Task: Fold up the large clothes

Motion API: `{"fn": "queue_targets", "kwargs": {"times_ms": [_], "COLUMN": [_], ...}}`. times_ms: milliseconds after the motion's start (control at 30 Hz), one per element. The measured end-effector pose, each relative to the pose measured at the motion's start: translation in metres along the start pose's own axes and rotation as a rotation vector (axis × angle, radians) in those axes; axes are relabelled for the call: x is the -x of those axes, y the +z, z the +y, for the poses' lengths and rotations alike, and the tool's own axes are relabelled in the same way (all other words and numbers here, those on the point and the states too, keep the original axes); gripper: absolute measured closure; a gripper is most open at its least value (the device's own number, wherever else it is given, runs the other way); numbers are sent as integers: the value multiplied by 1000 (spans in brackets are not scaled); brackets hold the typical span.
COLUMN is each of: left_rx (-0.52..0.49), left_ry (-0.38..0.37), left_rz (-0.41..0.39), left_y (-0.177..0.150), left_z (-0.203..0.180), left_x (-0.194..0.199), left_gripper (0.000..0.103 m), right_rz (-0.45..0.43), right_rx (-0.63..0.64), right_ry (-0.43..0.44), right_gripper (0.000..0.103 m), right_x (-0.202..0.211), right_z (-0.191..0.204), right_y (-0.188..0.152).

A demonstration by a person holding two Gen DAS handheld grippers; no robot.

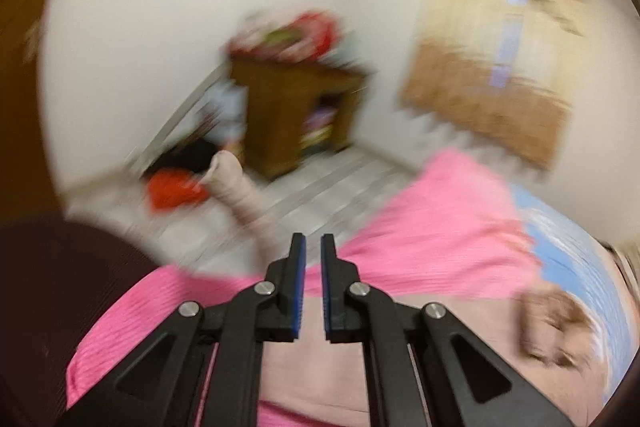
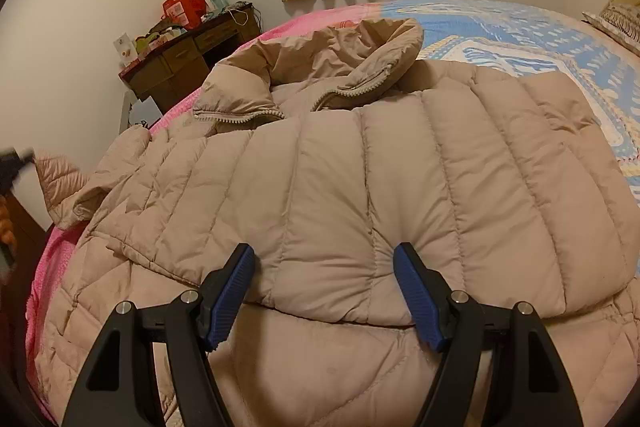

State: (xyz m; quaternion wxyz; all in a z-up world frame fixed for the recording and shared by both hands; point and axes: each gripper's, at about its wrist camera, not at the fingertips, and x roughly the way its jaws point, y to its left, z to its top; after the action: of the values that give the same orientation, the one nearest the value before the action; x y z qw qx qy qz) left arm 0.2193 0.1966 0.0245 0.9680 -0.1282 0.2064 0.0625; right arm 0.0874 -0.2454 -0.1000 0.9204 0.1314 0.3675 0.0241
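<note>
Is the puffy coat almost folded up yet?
Partly. The beige coat lies on the bed with one quilted part already folded over its body. The right hand-held gripper is open astride that fold's edge, not pinching it. The left hand-held gripper holds nothing. One sleeve sticks out, so more folds remain.

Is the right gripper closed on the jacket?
No, in the right wrist view the right gripper has its jaws spread wide, straddling a folded edge of the beige puffer jacket without pinching it.
</note>
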Motion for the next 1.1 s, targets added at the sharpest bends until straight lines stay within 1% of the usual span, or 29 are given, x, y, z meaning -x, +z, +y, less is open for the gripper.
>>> {"fn": "queue_targets", "kwargs": {"times_ms": [67, 133, 167, 233, 267, 333, 367, 400, 433, 467, 500, 533, 567, 600, 633, 667, 700, 733, 767, 800, 833, 867, 933, 1000, 1033, 1067, 1100], "left_rx": [-109, -215, -252, -332, -383, -468, -484, -474, -451, -419, -385, -379, -377, -381, -392, -398, -405, -413, -415, -412, -408, -417, -476, -570, -611, -629, -632], "left_ry": [-110, -240, -306, -437, -479, -509, -528, -542, -544, -536, -500, -471, -428, -386, -311, -247, -184, -99, -37, 13, 53, 71, 167, 240, 274, 291, 300], "left_rz": [-69, -98, -94, -55, -33, -1, 35, 86, 126, 166, 198, 209, 212, 205, 178, 136, 81, 26, -2, -16, -18, -1, 51, 82, 108, 132, 163], "left_y": [1, -9, -17, -44, -63, -98, -115, -126, -131, -133, -132, -132, -125, -121, -113, -105, -96, -82, -71, -63, -54, -52, -53, -59, -66, -70, -72], "left_z": [-56, -115, -139, -190, -214, -241, -250, -253, -251, -242, -230, -224, -210, -194, -172, -154, -135, -109, -91, -75, -55, -36, -9, 2, 6, 8, 11], "left_x": [31, 58, 67, 85, 91, 96, 96, 92, 88, 80, 71, 70, 63, 58, 57, 58, 61, 61, 59, 54, 45, 39, 11, -15, -28, -39, -50], "left_gripper": [96, 96, 96, 95, 95, 95, 94, 92, 87, 87, 87, 84, 69, 57, 33, 24, 22, 20, 15, 13, 7, 3, 4, 5, 9, 18, 24], "right_rz": [-7, -16, -24, -42, -51, -67, -70, -71, -70, -70, -68, -67, -67, -68, -68, -68, -67, -67, -67, -66, -65, -64, -63, -61, -59, -58, -58], "right_rx": [-20, -45, -65, -120, -144, -193, -210, -218, -217, -213, -208, -206, -207, -209, -211, -213, -212, -211, -211, -209, -208, -207, -204, -201, -200, -198, -197], "right_ry": [20, 44, 61, 109, 129, 165, 176, 181, 181, 178, 173, 172, 174, 176, 179, 181, 181, 180, 179, 177, 175, 173, 169, 164, 162, 160, 158], "right_gripper": [30, 30, 30, 30, 30, 30, 30, 30, 30, 30, 30, 30, 30, 30, 30, 30, 30, 30, 30, 30, 30, 30, 30, 30, 30, 30, 30], "right_x": [1, 3, 4, 7, 8, 10, 11, 10, 10, 10, 10, 10, 10, 10, 9, 9, 9, 9, 9, 9, 8, 9, 8, 8, 7, 7, 7], "right_z": [-3, -9, -12, -22, -27, -36, -40, -41, -40, -41, -41, -41, -42, -42, -42, -42, -42, -42, -42, -42, -41, -41, -40, -39, -38, -38, -37], "right_y": [0, 0, 0, -1, -2, -3, -4, -4, -4, -4, -4, -3, -3, -3, -3, -2, -2, -3, -3, -2, -2, -3, -2, -2, -2, -2, -2]}}
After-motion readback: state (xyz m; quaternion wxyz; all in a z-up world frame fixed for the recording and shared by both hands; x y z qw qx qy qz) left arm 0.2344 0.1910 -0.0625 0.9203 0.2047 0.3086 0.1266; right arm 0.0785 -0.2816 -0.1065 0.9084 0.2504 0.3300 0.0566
